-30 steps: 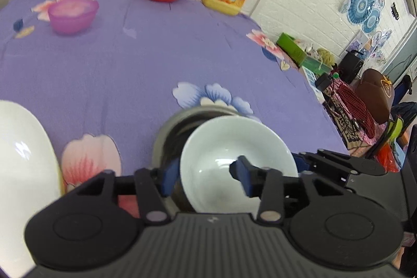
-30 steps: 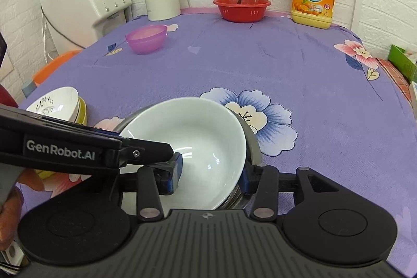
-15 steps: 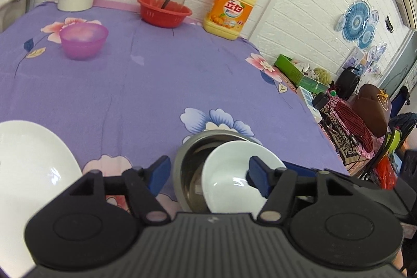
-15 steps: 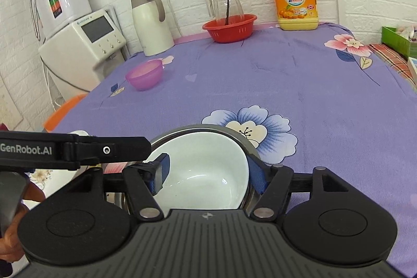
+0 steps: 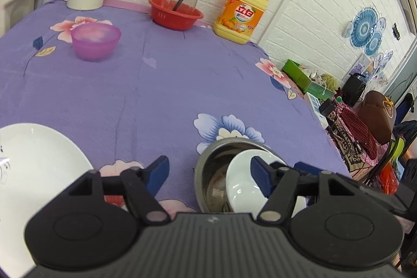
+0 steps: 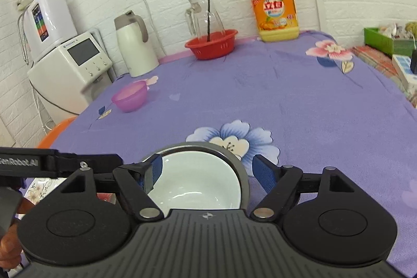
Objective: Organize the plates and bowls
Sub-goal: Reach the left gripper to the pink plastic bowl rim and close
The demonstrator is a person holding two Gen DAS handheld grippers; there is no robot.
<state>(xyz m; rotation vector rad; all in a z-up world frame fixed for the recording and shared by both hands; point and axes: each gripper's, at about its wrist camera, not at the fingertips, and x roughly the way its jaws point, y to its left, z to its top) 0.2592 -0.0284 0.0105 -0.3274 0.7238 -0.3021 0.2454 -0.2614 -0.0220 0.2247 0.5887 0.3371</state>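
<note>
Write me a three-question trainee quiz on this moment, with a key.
1. True or false: the white bowl sits inside the steel bowl.
2. What does the glass jug stand in? A) red basket B) purple bowl C) a green box
3. Fill in: both the left gripper and the right gripper are ____.

Key:
1. True
2. A
3. open, holding nothing
</note>
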